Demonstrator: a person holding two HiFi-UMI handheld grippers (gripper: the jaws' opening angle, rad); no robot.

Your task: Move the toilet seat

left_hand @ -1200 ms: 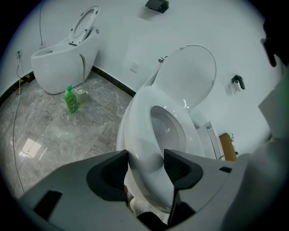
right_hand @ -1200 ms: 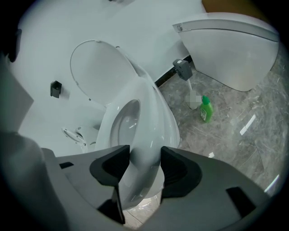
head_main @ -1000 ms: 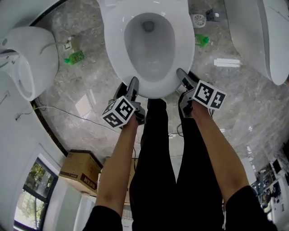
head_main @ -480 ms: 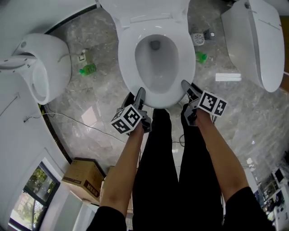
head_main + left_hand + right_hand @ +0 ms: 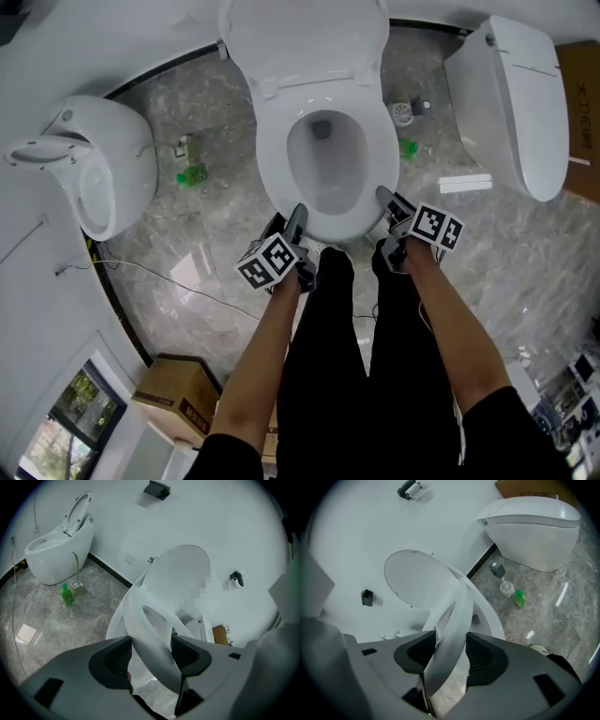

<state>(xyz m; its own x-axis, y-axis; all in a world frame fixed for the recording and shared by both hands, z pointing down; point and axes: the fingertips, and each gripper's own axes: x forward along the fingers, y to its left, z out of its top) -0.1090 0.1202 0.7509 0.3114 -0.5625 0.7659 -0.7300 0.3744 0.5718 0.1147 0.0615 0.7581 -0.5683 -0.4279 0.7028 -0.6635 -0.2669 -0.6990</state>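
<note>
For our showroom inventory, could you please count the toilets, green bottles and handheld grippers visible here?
White ceramic toilets: 3
Green plastic bottles: 2
Grey two-jaw grippers, left and right, both clamped on the white toilet seat: 2
Total: 7

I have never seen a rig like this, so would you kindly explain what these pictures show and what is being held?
No robot here: a person stands at a toilet with a hand-held two-jaw gripper in each hand. The top-down picture comes from a camera on their head; the other two come from cameras riding on each gripper, looking along its jaws. The left gripper and right gripper each clamp the front of the toilet seat, which is tilted up off the bowl; the lid stands open. On the marble floor are green bottles, a toilet brush and a cardboard box.
</note>
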